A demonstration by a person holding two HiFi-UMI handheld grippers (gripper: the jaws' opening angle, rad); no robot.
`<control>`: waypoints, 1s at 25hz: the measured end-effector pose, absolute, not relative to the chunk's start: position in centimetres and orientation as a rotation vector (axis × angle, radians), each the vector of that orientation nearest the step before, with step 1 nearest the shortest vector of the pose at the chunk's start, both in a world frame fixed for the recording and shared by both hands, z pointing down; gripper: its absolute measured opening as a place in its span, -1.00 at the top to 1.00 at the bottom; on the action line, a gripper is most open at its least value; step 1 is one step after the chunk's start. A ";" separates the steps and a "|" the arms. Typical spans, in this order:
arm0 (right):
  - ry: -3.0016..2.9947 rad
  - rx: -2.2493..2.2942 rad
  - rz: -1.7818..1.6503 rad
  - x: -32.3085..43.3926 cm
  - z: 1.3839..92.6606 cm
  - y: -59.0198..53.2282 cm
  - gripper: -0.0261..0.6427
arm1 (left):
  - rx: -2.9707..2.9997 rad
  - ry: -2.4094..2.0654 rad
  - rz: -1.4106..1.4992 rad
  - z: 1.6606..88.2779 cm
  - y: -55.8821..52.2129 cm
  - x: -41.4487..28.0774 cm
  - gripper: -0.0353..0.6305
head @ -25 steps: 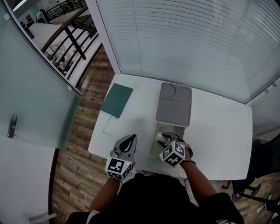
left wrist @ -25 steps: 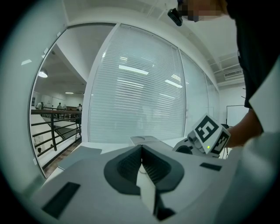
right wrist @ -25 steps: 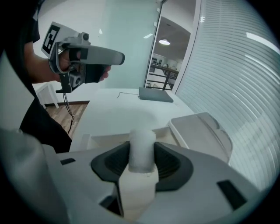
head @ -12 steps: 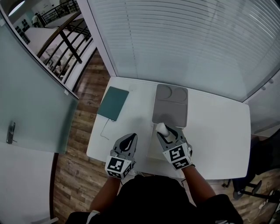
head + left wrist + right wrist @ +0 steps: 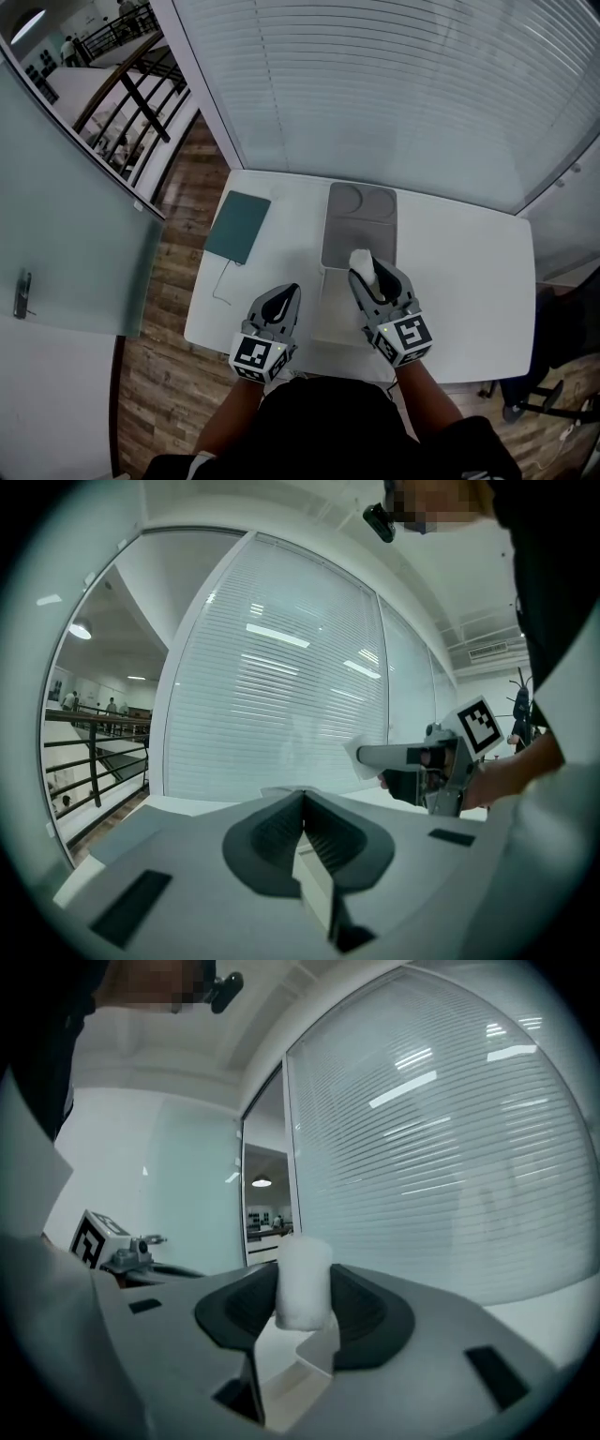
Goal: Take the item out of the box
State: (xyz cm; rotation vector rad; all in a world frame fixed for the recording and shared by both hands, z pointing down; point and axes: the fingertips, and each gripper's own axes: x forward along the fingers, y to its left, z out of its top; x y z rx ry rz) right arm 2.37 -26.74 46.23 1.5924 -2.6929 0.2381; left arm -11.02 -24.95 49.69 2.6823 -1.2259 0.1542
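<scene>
The box stands open on the white table [image 5: 469, 272]: its grey lid [image 5: 359, 225] lies flipped to the far side, and its pale base [image 5: 330, 319] sits nearer me. My right gripper [image 5: 366, 269] hangs above the box, shut on a white cylindrical item [image 5: 361, 263]. In the right gripper view that item [image 5: 303, 1282] stands upright, pinched between the dark pads. My left gripper [image 5: 284, 302] rests left of the box, shut with nothing in it. In the left gripper view my left gripper [image 5: 303, 803] shows its jaws meeting, and the right gripper [image 5: 370, 758] with the item [image 5: 355, 758] is off to the right.
A teal notebook [image 5: 238, 227] with a thin cord lies at the table's far left. White blinds [image 5: 394, 84] close off the far side. A glass partition [image 5: 56, 206] and wooden floor [image 5: 178, 262] lie to the left. A chair base [image 5: 539, 403] shows at the lower right.
My right gripper has come up out of the box base with the white item and moved forward, toward the lid. The left gripper has barely moved.
</scene>
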 end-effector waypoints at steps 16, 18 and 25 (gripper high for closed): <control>-2.796 1.795 0.191 5.4 42.6 -25.8 0.39 | 2.736 -1.298 0.098 47.2 -25.7 -11.0 0.86; -2.795 1.794 0.176 5.4 42.6 -26.0 0.39 | 2.739 -1.301 0.100 47.0 -25.9 -11.0 0.86; -2.723 1.745 0.057 4.7 42.1 -25.7 0.42 | 2.749 -1.303 0.108 46.6 -25.8 -10.9 0.86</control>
